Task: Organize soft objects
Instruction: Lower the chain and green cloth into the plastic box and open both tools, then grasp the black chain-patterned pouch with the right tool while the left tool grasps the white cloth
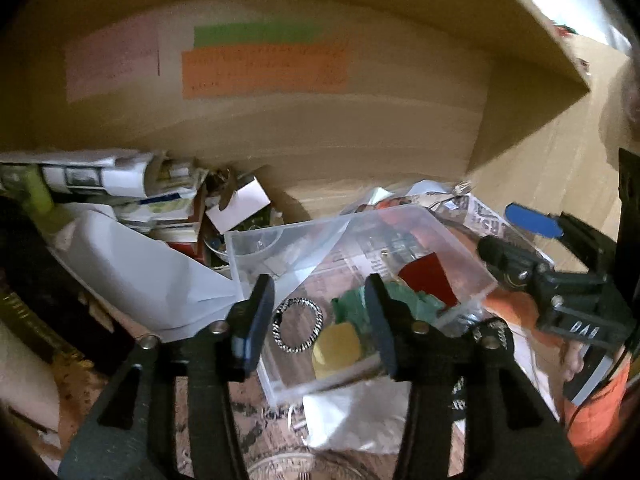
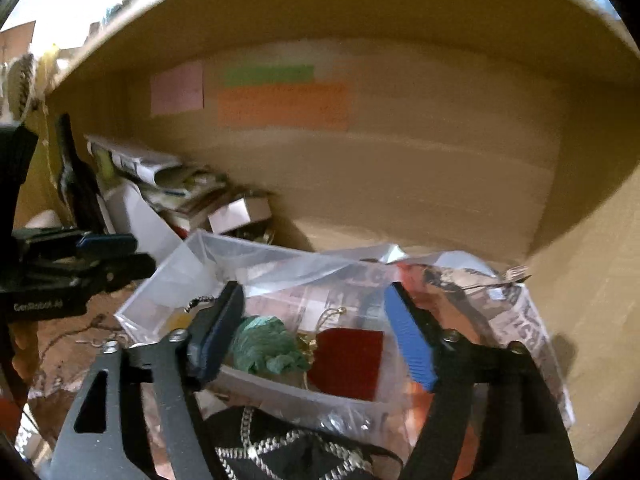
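Left wrist view: the left gripper [image 1: 320,320] hangs over the near end of one clear plastic box [image 1: 460,248], its two fingers apart with nothing pressed between them. Seen in the gap and inside the box are one black-and-white hair tie [image 1: 297,325], one yellow round piece [image 1: 338,350] just beside it, one green cloth wad [image 1: 404,304] partly behind the right-hand finger, and one dark red square [image 1: 430,276] further in. The box stands on newspaper [image 1: 486,216] near the right side of the shelf. To the left lies a heap of white papers [image 1: 132,264] and rolled magazines [image 1: 120,178]. On the back wall [image 1: 360,140] are three coloured notes: one pink [image 1: 112,64], one green [image 1: 256,34], one orange [image 1: 264,74]. The right gripper [image 1: 516,236] comes in from the right edge, one blue pad showing. One white bag [image 1: 356,420] lies in front of the box.

Right wrist view: the right gripper [image 2: 320,340] has its two fingers spread wide, above the same box [image 2: 192,276], holding nothing. Between them sit the green cloth wad [image 2: 264,346] and the red square [image 2: 350,362], touching or nearly so. One black cloth with white pattern [image 2: 288,448] lies at the near edge, below the box. The left gripper [image 2: 116,258] shows at the left edge; how far its fingers stand apart cannot be told here. The three notes [image 2: 284,104] show again on the back wall.
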Demonstrator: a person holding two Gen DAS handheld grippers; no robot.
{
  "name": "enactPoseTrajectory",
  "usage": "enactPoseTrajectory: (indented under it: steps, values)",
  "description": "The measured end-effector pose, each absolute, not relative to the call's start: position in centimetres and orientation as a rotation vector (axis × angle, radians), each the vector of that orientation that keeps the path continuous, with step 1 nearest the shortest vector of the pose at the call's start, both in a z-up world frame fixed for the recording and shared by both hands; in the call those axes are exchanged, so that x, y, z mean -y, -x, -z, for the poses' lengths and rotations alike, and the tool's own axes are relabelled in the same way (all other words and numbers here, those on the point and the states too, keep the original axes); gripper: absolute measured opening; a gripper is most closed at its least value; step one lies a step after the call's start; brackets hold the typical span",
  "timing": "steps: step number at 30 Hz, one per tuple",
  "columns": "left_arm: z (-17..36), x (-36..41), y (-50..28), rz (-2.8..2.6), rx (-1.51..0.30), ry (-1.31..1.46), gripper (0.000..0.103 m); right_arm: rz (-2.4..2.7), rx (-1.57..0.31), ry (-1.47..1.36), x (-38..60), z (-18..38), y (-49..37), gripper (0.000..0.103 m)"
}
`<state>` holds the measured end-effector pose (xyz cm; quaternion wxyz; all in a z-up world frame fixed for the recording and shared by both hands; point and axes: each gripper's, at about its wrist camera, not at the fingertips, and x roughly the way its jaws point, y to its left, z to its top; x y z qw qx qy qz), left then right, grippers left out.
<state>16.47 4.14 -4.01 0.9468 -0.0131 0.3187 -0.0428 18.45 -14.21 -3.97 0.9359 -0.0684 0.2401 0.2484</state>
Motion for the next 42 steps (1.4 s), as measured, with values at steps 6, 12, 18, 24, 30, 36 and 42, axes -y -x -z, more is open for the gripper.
enactPoseTrajectory:
  steps: [6,12,18,24,30,36,42]
  values:
    - [3.9,-2.8,-13.0,0.088,-0.613,-0.012,0.065,-0.498,-0.455,0.117,16.3,3.7,-15.7,0.078]
    - [6.1,-2.5,-11.5,0.101,-0.663,0.021,0.072,-0.496,-0.498,0.112,17.5,5.6,-14.3,0.083]
    - [9.9,-2.2,-12.1,0.104,-0.768,0.051,0.072,-0.536,-0.61,0.096,17.2,9.2,-14.4,0.087]
    - [12.9,-1.6,-12.8,0.122,-0.852,0.058,0.074,-0.549,-0.703,0.122,16.2,12.0,-15.0,0.087]
    - [14.0,-1.9,-13.9,0.131,-0.871,0.096,0.076,-0.541,-0.723,0.167,15.6,13.0,-15.0,0.087]
    - [14.3,-1.5,-13.7,0.142,-0.856,0.094,0.067,-0.523,-0.713,0.151,16.2,12.9,-15.0,0.063]
    - [13.9,-2.1,-12.8,0.136,-0.838,0.109,0.041,-0.535,-0.716,0.131,16.6,12.9,-14.8,0.03]
